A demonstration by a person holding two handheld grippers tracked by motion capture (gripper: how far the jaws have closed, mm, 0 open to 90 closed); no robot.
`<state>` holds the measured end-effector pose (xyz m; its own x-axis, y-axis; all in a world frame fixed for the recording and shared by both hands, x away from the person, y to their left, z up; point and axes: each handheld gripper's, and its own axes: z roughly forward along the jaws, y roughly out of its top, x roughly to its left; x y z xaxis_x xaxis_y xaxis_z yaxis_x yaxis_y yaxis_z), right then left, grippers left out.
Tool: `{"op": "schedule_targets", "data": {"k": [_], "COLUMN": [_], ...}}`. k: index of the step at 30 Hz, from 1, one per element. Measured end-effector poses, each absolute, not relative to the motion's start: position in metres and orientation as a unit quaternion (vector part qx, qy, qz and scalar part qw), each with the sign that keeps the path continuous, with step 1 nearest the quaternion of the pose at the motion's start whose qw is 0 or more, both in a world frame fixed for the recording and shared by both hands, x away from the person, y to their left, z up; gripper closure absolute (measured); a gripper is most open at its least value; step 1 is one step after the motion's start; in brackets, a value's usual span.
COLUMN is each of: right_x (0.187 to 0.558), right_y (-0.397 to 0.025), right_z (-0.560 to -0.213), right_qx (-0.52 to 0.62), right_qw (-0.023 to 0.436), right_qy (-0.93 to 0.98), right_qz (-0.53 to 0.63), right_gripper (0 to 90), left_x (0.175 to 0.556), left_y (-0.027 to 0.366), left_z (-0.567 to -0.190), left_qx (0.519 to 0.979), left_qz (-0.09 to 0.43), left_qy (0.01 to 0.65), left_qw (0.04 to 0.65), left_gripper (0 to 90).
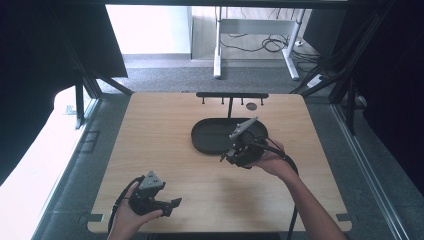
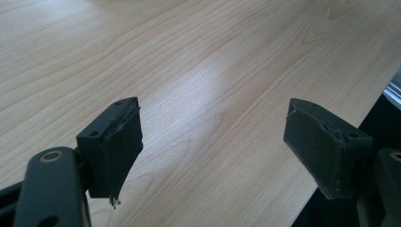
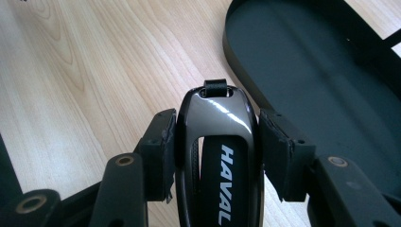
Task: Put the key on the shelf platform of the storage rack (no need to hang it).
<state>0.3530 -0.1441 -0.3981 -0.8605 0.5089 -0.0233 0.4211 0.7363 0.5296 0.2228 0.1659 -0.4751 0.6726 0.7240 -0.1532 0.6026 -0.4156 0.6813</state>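
glossy black key fob (image 3: 218, 142), pinched by right hand-held gripper (image 3: 215, 142), beside oval tray (image 3: 331, 85)

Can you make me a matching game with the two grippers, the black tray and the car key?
Things:
1. left gripper
2. right gripper
3. black tray
4. car key

States:
A. lying on the table with nothing in it
B. squeezed between two jaws
C. open, over bare wood
D. shut, beside the tray's rim

Pairs: 1-C, 2-D, 3-A, 4-B
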Motion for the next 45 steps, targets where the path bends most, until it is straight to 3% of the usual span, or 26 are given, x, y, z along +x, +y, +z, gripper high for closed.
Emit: {"op": "schedule_targets", "data": {"k": [45], "right_x": [0.374], "right_y": [-0.172], "right_z": [-0.394], "right_qx": [0.295], "right_qw": [0.089], "right_qy": [0.914], "right_qz": [0.265], "right_gripper": [50.1], "left_x": [0.224], "left_y": [0.159], "left_z": [-0.48], "left_qx": [0.846], "left_qz": [0.076], "left_qy": [0.39], "left_qw": [0.355], "left_gripper": [20.9]}}
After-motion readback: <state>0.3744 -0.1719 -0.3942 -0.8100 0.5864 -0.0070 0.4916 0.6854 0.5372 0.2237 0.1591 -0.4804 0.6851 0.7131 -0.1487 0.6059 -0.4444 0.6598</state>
